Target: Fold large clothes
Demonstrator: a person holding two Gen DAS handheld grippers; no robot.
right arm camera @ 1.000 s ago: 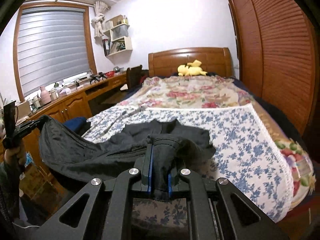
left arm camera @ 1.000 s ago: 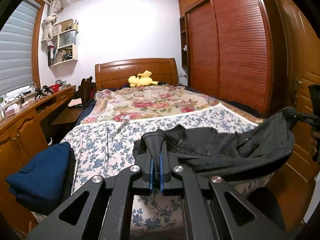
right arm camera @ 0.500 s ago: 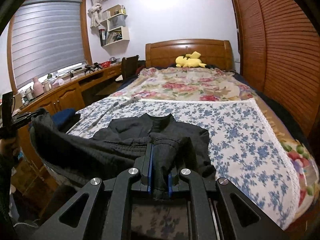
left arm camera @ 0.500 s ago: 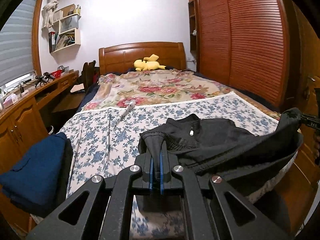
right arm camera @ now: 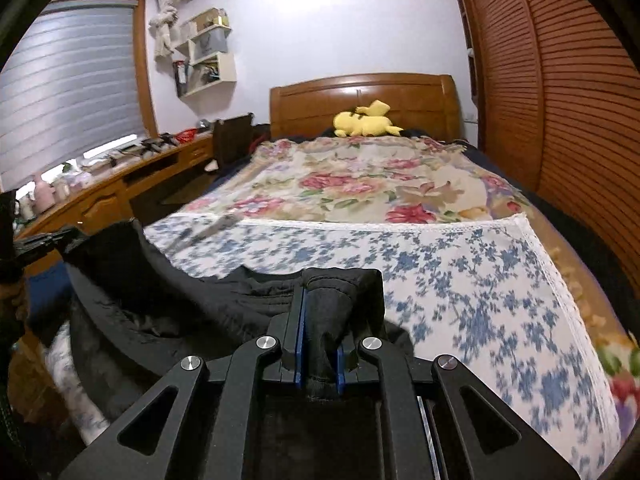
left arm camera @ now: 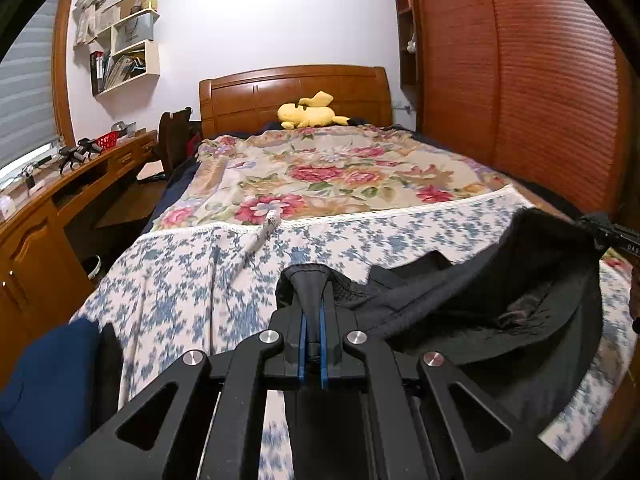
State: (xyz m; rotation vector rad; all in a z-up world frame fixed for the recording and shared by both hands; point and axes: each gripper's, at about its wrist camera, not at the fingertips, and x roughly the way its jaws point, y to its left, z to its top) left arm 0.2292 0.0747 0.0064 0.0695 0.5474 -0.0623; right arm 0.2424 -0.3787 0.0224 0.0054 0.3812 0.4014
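A large black garment [left arm camera: 500,300] hangs slack between my two grippers, low over the blue-flowered sheet [left arm camera: 180,280] on the bed. In the left wrist view my left gripper [left arm camera: 313,320] is shut on one bunched corner of it. The cloth runs right to my right gripper [left arm camera: 612,232] at the frame's edge. The right wrist view shows my right gripper [right arm camera: 320,320] shut on the other corner of the black garment [right arm camera: 160,280]. From there the fabric sags left to my left gripper [right arm camera: 40,240], held by a hand [right arm camera: 12,292]. The part beneath the fold is hidden.
A folded navy cloth [left arm camera: 48,380] lies at the bed's near left corner. A pale strap [left arm camera: 260,236] rests on the sheet ahead. A rose-patterned blanket [left arm camera: 340,176] and a yellow plush toy [left arm camera: 308,114] lie farther back. A wooden desk [left arm camera: 60,200] runs along the left and a wardrobe [left arm camera: 540,100] along the right.
Both grippers have travelled forward over the bed and a little down, carrying the held edge of the garment with them. The collar and zip seen earlier are now covered by the fold.
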